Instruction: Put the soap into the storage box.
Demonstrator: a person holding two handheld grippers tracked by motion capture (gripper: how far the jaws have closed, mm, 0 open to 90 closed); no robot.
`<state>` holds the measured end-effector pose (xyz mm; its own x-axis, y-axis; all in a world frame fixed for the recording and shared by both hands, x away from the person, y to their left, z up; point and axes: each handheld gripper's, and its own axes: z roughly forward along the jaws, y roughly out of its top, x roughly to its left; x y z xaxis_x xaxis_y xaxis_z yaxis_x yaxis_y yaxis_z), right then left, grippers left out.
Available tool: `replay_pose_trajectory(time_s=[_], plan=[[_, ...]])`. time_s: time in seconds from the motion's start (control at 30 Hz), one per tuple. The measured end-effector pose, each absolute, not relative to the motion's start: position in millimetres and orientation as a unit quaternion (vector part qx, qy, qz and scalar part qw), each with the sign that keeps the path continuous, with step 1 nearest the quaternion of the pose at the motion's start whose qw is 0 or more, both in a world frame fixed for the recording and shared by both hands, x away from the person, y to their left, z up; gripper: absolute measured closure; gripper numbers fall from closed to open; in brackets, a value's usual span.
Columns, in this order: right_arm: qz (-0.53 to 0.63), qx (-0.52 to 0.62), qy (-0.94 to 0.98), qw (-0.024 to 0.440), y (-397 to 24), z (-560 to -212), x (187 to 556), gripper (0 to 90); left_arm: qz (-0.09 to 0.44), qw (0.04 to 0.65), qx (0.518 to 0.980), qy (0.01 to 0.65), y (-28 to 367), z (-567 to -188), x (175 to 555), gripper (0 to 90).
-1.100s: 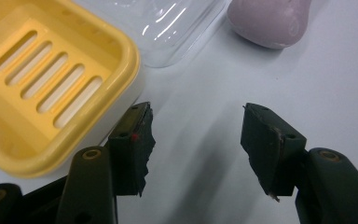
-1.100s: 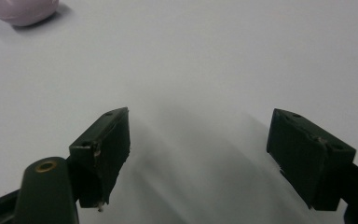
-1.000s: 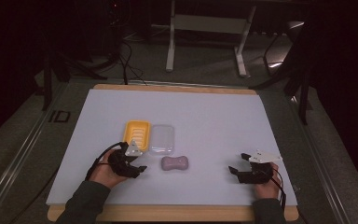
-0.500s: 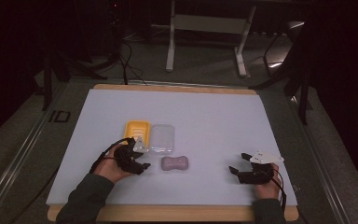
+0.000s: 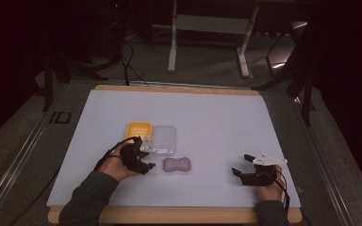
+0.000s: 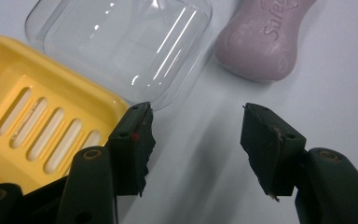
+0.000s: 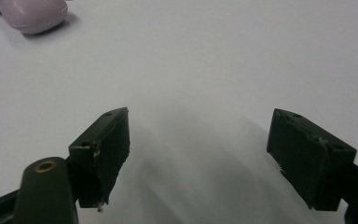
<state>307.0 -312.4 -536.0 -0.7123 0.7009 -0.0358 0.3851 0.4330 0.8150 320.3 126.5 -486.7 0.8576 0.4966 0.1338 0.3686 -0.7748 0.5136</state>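
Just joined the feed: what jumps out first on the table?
A bright yellow soap dish sits mid-table, with a clear lid right beside it and a pink soap bar lying just in front of the lid. The left gripper hovers by the dish with open, empty jaws; the right gripper waits open off to the right.

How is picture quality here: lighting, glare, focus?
High view: the table is lit, the surroundings dark. Left gripper view: sharp, with streak glare on the clear lid; the soap casts a soft shadow. Right gripper view: even light, the soap's edge slightly soft.
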Motion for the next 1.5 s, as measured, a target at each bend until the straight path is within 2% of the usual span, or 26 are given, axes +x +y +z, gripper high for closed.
replay_pose_trajectory(time_s=[0.77,1.5], plan=[[0.419,0.328,0.825,0.190,-312.0,-536.0,306.3,20.5,0.124,0.217,0.947,0.201,108.7,-478.3,328.7,44.0],[0.420,0.327,0.825,0.190,-312.0,-536.0,306.2,20.5,0.113,0.206,0.959,0.158,81.2,-464.9,339.8,40.2]])
